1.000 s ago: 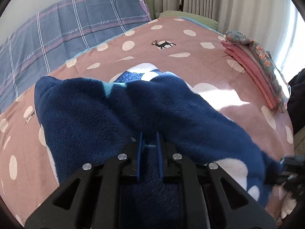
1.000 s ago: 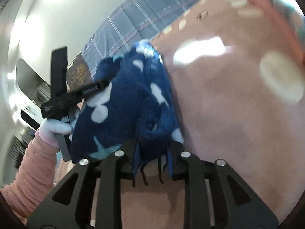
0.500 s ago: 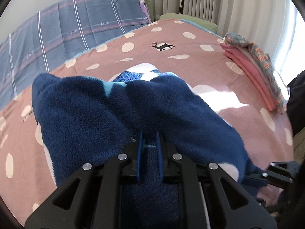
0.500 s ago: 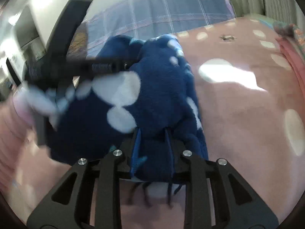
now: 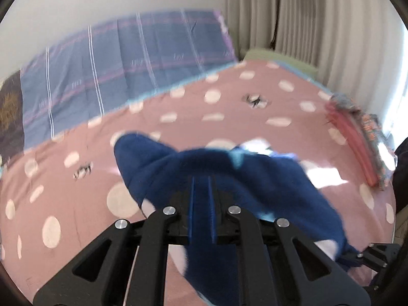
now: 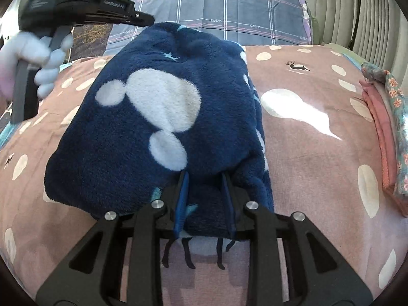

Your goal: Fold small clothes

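A dark blue fleece garment (image 6: 158, 117) with white blotches hangs between both grippers above the pink dotted bedspread (image 6: 318, 168). My right gripper (image 6: 205, 178) is shut on its near edge, with dark drawstrings dangling below. My left gripper (image 5: 201, 181) is shut on another part of the same garment (image 5: 267, 186), which drapes forward and to the right. In the right wrist view the left gripper (image 6: 84, 2) shows at the upper left, held by a white-gloved hand, touching the garment's far top edge. The right gripper shows at the lower right edge of the left wrist view (image 5: 372, 257).
A stack of folded pink and floral clothes (image 6: 387, 127) lies at the bed's right edge, also in the left wrist view (image 5: 357, 137). A blue plaid pillow (image 6: 229, 17) leans against the wall. Curtains (image 5: 318, 25) hang at the back right.
The left gripper has risen and pulled back, so the garment covers less of its view. The right gripper has swung to face the bed head, with the garment now spread out in front of it.
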`<state>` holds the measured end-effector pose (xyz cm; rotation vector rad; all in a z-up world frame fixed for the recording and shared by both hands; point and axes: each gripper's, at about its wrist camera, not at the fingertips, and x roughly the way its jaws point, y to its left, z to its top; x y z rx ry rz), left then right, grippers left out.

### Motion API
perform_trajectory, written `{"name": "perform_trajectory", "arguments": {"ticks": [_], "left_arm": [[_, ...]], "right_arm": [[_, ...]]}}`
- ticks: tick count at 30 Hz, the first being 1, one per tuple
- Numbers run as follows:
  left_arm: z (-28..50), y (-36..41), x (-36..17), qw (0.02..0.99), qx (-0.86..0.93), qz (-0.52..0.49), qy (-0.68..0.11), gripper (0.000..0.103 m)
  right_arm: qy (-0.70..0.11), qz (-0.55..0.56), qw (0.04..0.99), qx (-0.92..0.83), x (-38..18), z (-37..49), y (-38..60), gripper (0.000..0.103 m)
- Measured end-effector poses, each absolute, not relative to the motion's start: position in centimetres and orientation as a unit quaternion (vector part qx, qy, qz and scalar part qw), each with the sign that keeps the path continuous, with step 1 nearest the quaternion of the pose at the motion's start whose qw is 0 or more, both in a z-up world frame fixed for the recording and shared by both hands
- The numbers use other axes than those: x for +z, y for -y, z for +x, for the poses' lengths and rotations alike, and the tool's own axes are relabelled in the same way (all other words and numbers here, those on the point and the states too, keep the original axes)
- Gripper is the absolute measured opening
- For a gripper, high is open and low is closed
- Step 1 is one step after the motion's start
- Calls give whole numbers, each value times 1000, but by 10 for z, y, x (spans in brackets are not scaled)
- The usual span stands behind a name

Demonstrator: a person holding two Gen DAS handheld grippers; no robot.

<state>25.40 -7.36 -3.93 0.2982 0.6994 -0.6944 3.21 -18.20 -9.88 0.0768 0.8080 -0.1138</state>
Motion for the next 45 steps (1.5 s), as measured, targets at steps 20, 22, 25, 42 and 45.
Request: {"name": "perform_trajectory", "arguments": {"ticks": [20,22,25,42,45], "left_arm": [[293,66,-42,883,-310,149,-318,11],[315,73,-73,870,-291,169,-361,12],[315,93,-114,874,-262,229,-339,6],[249,188,-97,735,-464,255,-425,7],[268,197,-102,725,-460,224,-462,9]], "right_arm": [[-395,31,917,-39,-105,32,178,27],[-396,35,917,-36,-105,33,180,27],[-389,32,920,-34,-103,33,177,27],[-395,42,917,-21,-103,31,181,27],[-393,49,918,-32,-104,32,183,27]]}}
